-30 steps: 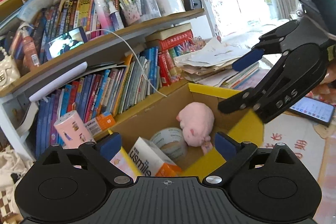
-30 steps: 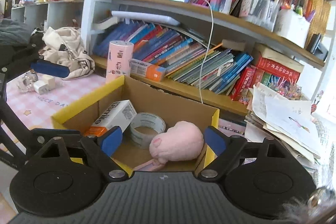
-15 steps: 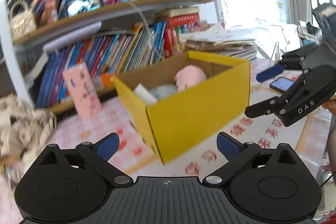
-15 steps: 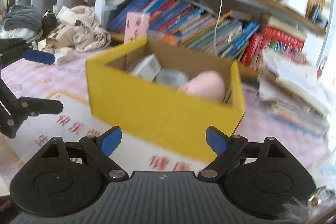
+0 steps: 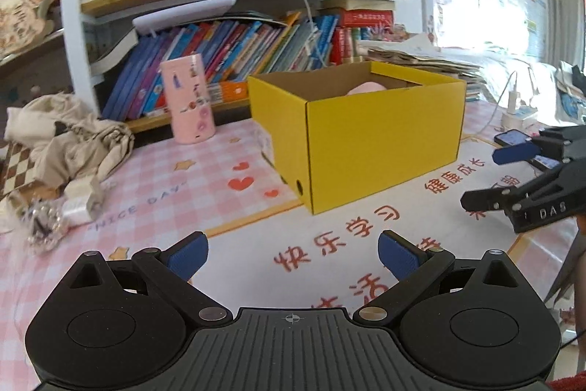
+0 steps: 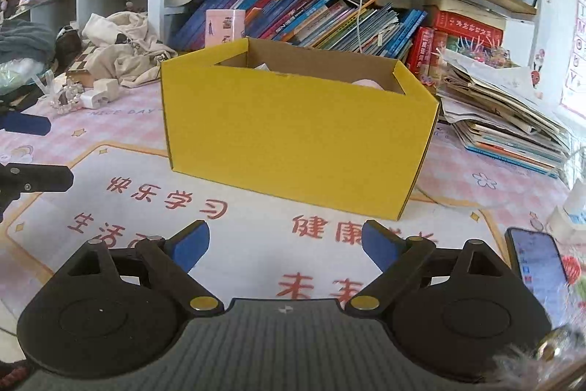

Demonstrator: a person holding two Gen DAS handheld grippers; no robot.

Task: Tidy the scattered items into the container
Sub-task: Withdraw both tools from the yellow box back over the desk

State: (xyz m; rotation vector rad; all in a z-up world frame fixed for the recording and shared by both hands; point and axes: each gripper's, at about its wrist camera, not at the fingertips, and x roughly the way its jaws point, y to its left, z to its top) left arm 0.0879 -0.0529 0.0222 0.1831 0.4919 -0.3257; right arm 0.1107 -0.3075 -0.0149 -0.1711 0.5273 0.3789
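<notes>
Yellow box (image 6: 293, 131) beyond low, empty right gripper (image 6: 285, 244)

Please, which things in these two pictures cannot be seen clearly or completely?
- Contents of the yellow box: both views; its walls hide all but the top of a pink soft item.
- Small clutter by the white charger: left wrist view, blurred.
- Phone: right wrist view; screen text too small, lower end blurred.
- Right hand-held gripper: left wrist view, body cut by the right edge.
- Left hand-held gripper: right wrist view, mostly cut by the left edge.
</notes>
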